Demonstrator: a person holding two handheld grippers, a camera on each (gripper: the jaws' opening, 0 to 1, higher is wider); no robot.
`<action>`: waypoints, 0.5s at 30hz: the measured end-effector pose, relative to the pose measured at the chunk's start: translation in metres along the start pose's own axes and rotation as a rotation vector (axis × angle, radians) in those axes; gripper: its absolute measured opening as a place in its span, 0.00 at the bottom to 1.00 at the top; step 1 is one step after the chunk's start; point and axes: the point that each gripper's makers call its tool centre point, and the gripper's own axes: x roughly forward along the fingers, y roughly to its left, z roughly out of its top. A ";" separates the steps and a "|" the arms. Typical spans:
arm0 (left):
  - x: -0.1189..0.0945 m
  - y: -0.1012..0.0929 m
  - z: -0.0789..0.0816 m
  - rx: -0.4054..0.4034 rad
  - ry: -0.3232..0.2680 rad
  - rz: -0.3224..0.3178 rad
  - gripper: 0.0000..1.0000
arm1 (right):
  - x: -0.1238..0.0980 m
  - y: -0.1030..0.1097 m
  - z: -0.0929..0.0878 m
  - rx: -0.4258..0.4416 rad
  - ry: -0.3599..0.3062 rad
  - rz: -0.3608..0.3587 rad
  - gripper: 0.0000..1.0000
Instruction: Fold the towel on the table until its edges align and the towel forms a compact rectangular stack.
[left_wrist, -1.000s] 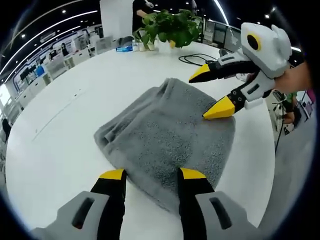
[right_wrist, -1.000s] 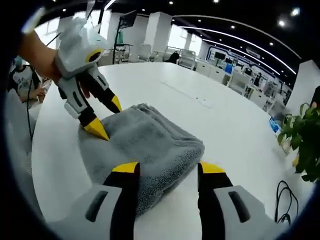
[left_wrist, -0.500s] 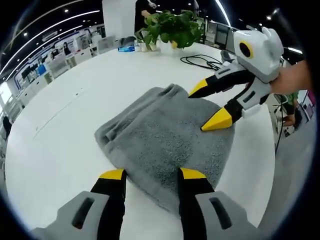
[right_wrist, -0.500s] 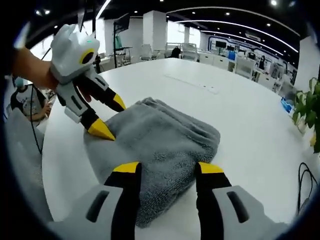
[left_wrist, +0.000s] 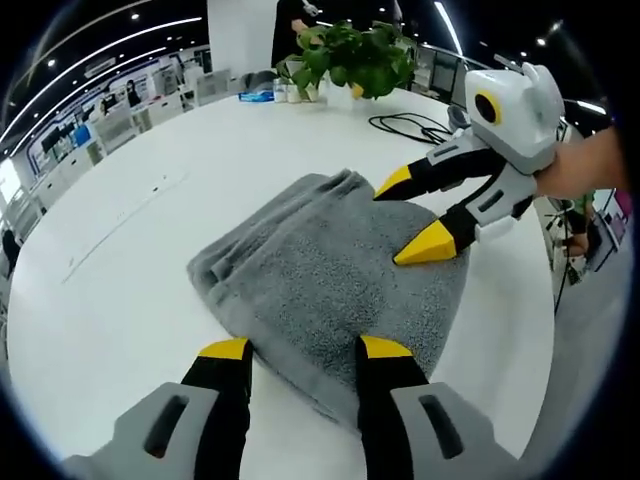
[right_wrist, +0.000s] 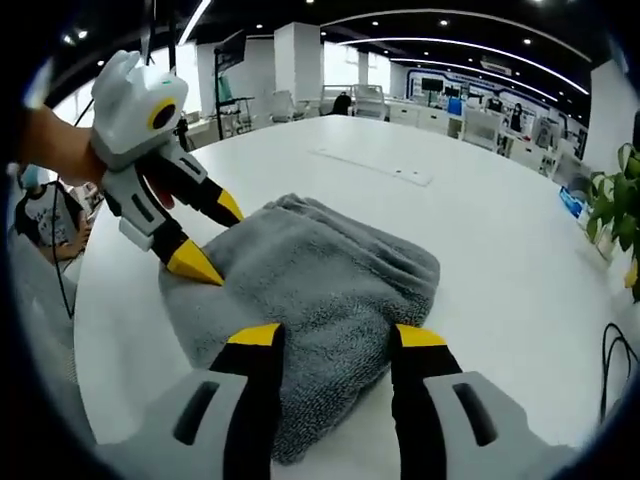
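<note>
- Towel (left_wrist: 335, 275): grey terry, folded into a thick, roughly rectangular stack, lying flat on the white worktop (left_wrist: 130, 250). Layered fold edges show along its far-left side in the left gripper view and on the far side in the right gripper view (right_wrist: 320, 280).
- Left gripper (left_wrist: 305, 350): jaws apart, released, nothing between them. The yellow tips sit at the near edge of the towel, straddling its near corner; whether they touch the cloth cannot be told.
- In the right gripper view the left gripper (right_wrist: 205, 240) enters from the left, held in a hand (right_wrist: 55, 145); jaws spread, lower yellow tip at the towel's left edge, upper tip just above the fabric.
- Right gripper (right_wrist: 328, 335): jaws apart, released, gripping nothing. The tips frame the near edge of the towel, with cloth visible between them.
- In the left gripper view the right gripper (left_wrist: 410, 215) comes in from the right, jaws spread, one tip near the towel's far corner and the other over its right half; contact cannot be judged.
- Surroundings: potted plant (left_wrist: 350, 55) and black cable (left_wrist: 410, 125) on the far part of the worktop, well apart from the towel.
</note>
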 end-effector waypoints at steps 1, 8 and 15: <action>0.001 0.002 0.001 0.004 0.003 -0.003 0.42 | 0.002 -0.002 0.001 0.002 -0.001 -0.005 0.43; 0.008 0.014 0.009 0.007 0.017 -0.003 0.42 | 0.011 -0.013 0.008 -0.002 0.008 -0.009 0.43; 0.010 0.020 0.010 -0.058 0.020 -0.002 0.42 | 0.014 -0.017 0.011 -0.007 0.018 -0.030 0.43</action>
